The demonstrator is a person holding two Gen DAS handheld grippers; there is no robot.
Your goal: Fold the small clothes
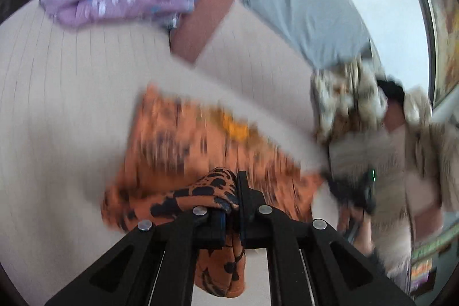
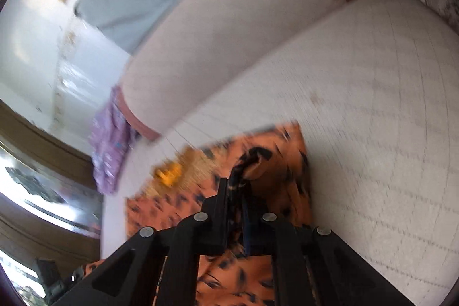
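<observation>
Now I have both grippers clamped on the orange spotted garment (image 1: 183,145): the left gripper (image 1: 233,200) pinches 1 bunched edge, the right gripper (image 2: 235,192) another. The rest of the cloth lies ahead of both tips on the beige cushion (image 1: 63,82), so I judge the fold must carry these edges forward over it.

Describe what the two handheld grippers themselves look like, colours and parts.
Both look alike. The left gripper and right gripper are matte black, each with two flat narrow fingers on angular black linkage arms joined by round silver pivot pins. Triangular cut-outs mark the outer arms, and pale rails run beneath. No cables or sleeves show.
</observation>
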